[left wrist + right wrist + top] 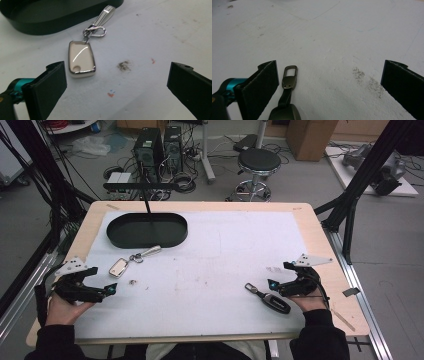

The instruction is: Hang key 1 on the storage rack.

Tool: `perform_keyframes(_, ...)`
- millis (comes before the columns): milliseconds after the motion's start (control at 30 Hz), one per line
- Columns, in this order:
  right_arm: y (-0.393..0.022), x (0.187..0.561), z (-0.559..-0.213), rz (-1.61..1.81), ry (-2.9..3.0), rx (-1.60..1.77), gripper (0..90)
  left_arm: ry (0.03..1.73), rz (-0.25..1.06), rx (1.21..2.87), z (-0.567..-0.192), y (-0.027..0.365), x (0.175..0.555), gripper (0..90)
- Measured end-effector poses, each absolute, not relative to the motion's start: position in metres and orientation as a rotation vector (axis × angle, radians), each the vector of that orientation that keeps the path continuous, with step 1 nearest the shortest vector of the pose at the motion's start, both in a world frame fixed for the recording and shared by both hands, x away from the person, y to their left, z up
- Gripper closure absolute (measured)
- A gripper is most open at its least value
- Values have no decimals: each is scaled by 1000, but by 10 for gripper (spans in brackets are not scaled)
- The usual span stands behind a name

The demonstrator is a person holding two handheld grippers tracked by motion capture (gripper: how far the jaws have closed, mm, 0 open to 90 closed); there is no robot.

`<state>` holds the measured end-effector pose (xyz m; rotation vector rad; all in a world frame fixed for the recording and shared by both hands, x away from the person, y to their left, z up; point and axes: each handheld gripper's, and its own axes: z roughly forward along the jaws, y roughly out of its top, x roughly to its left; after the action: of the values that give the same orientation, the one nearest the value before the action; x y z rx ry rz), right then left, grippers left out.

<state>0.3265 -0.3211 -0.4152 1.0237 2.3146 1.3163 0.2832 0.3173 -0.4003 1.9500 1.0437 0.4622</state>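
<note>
Chrome-edged cream key fob and dark key fob, both waiting between spread jaws.

We hold the left gripper (pixel 111 289) wide apart with the cream key fob (pixel 81 60) at its eleven o'clock, near the black oval tray (pixel 147 230); closing now would miss it. Our right gripper (pixel 270 284), also agape, has the dark key fob (pixel 286 110) hugging its seven o'clock jaw, so we risk merely nudging it.

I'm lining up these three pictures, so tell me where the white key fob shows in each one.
High view: the white fob lies left of centre on the mat, just below the black tray.
Left gripper view: the fob lies left of centre, beyond the left jaw.
Right gripper view: not in it; the key there is the dark fob.
Shared landmark: the black tray, beyond the fob in both.
</note>
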Motion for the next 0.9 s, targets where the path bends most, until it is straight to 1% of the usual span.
perform_keyframes(200,-317,327,-414,1293,2325,1004,8,1003,448,1978,-390,310,294,30)
perform_keyframes(433,-317,327,-413,1289,2323,1004,8,945,458,2066,-382,299,304,30)
perform_keyframes(733,-317,326,-413,1286,2320,992,8,912,393,2133,-381,290,325,30)
perform_keyframes(900,-317,325,-413,1284,2325,1000,8,907,382,2174,-379,286,339,30)
